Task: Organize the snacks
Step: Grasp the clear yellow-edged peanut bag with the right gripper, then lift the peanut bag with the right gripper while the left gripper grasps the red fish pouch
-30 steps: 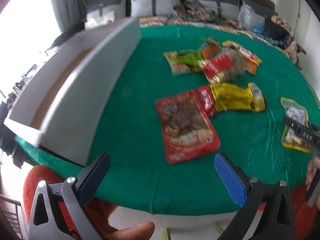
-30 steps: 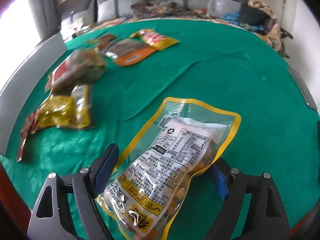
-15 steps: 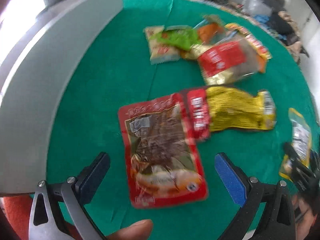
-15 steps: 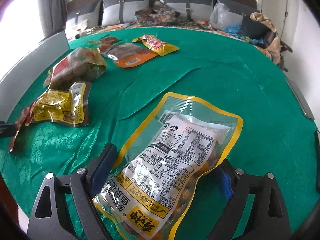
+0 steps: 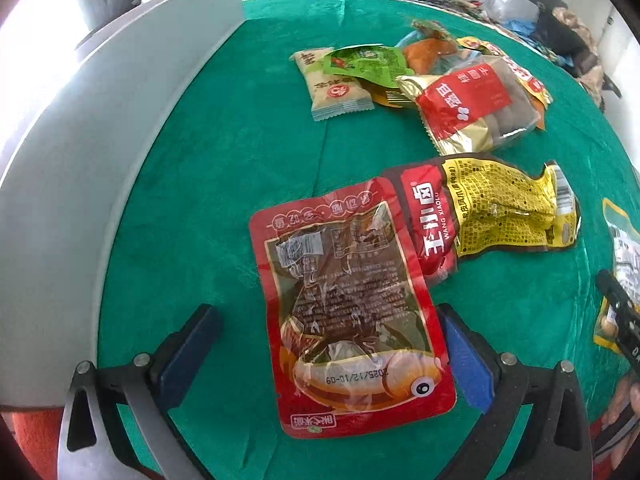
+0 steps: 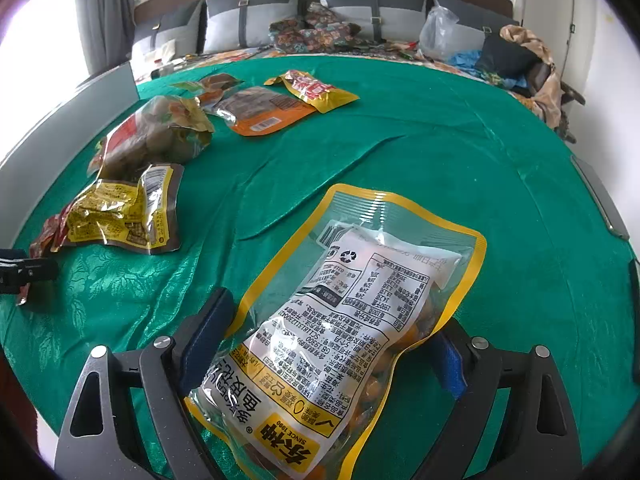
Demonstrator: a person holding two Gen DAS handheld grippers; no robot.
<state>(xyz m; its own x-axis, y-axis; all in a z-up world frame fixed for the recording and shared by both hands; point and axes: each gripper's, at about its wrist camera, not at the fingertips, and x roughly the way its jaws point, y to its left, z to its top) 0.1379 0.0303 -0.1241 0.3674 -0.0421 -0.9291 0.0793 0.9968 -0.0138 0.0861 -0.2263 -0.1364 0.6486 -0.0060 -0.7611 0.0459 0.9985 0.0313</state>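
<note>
My left gripper [image 5: 324, 352] is open, its jaws on either side of a flat red fish snack pouch [image 5: 352, 312] lying on the green cloth. A yellow and red pouch [image 5: 492, 208] lies just beyond it, and several more packs [image 5: 424, 84] lie farther back. My right gripper [image 6: 324, 344] is open, its jaws straddling a yellow-bordered clear peanut bag [image 6: 352, 328] on the cloth; this bag shows at the right edge of the left wrist view [image 5: 620, 264]. The white box [image 5: 92, 148] stands along the left.
The green tablecloth [image 6: 440, 152] covers a round table. The yellow pouch [image 6: 124, 212], a brown pack [image 6: 160, 136] and orange packs [image 6: 264, 112] lie at left in the right wrist view. A sofa with cushions and clutter [image 6: 320, 28] stands behind.
My left gripper has moved forward and down, so its jaws now flank the red fish pouch. My right gripper has stayed around the peanut bag, barely shifting.
</note>
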